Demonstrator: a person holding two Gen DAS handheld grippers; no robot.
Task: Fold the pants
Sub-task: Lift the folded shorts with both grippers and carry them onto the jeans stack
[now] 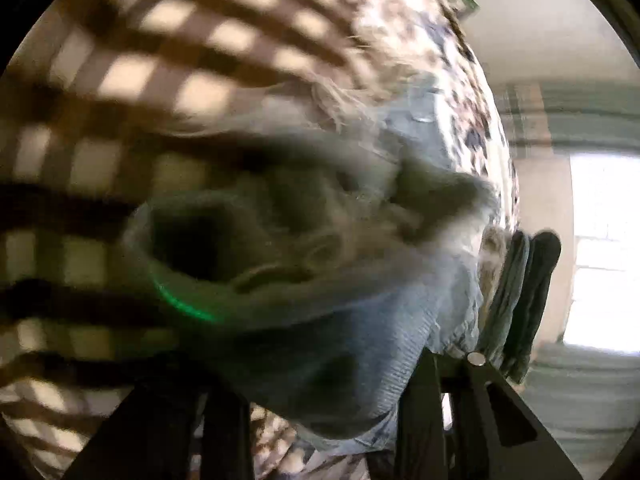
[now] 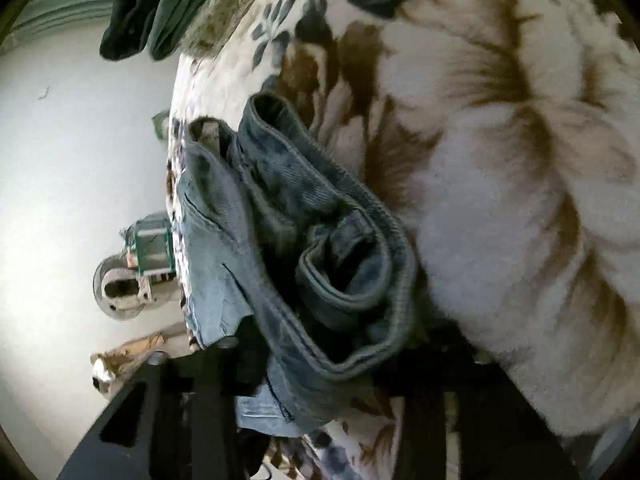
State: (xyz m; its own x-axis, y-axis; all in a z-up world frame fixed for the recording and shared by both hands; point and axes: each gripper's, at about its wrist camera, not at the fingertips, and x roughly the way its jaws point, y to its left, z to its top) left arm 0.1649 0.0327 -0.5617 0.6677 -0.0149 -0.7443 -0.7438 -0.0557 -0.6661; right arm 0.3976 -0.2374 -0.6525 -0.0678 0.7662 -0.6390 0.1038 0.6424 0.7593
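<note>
Pants (image 1: 352, 320), light blue denim, fill the lower middle of our left wrist view, bunched into a lump that sags between the 2 fingers of our left gripper (image 1: 320, 420). The cloth sits in the gap, so we judge the jaws clamped on it, though blur hides the contact. Beyond lies a bed with a checked brown blanket (image 1: 160, 60) and a floral cover (image 1: 420, 40); dark folded garments (image 1: 524, 292) hang at its edge, with a bright window (image 1: 604, 248) behind.

From our right wrist, the pants (image 2: 304, 248) run up and away from the right gripper (image 2: 320, 412), their long axis roughly along its fingers, with rolled hems open toward us. Denim passes between these fingers too, but whether they pinch it we cannot tell. Both hands are equally close. The floral cover (image 2: 500, 200) lies beneath, and a pale wall (image 2: 72, 160) stands at left.
</note>
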